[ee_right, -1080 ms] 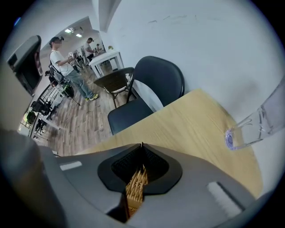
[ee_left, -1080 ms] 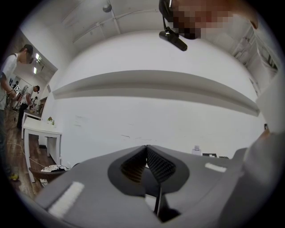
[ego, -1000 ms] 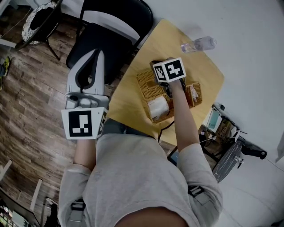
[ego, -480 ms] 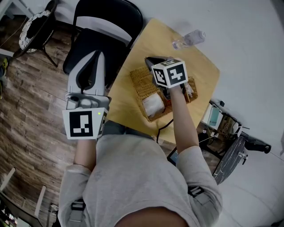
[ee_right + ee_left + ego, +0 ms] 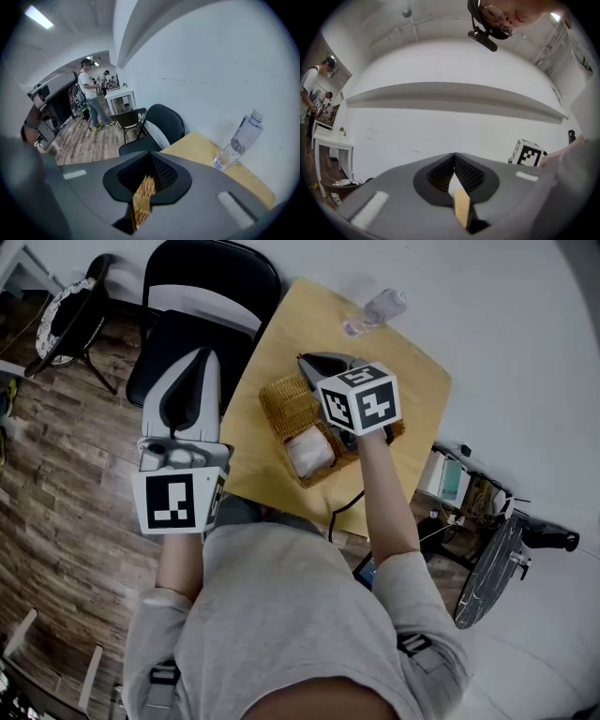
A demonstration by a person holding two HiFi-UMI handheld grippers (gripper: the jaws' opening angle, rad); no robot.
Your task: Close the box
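Two tongs show here, and only one is near the box. The right tongs (image 5: pixel 150 158) are almost pressed together. They pinch a thin woven piece (image 5: pixel 143 194), which I think is the edge of the box's lid. The left tongs (image 5: pixel 453 157) are pressed together at the tips, with nothing in them.

In the head view the box (image 5: pixel 279 407) sits on the counter (image 5: pixel 417 381), a little above the middle of the frame. It is open, because a white bundle (image 5: pixel 307 451) shows inside it. The right tongs hang right over the box and point toward the upper left of the frame. They hide the far part of the box, so I cannot tell where the lid joins it. The box looks a little longer from left to right than from top to bottom, but it is partly covered.

The left tongs are at the left of the frame, off the counter and well apart from the box. They are near the black chair (image 5: pixel 202 296). A clear bottle (image 5: pixel 375 310) lies near the top edge of the counter, away from the box.

So the right hand is the nearer one. I think its next job is to swing the lid over the white bundle and down onto the box.
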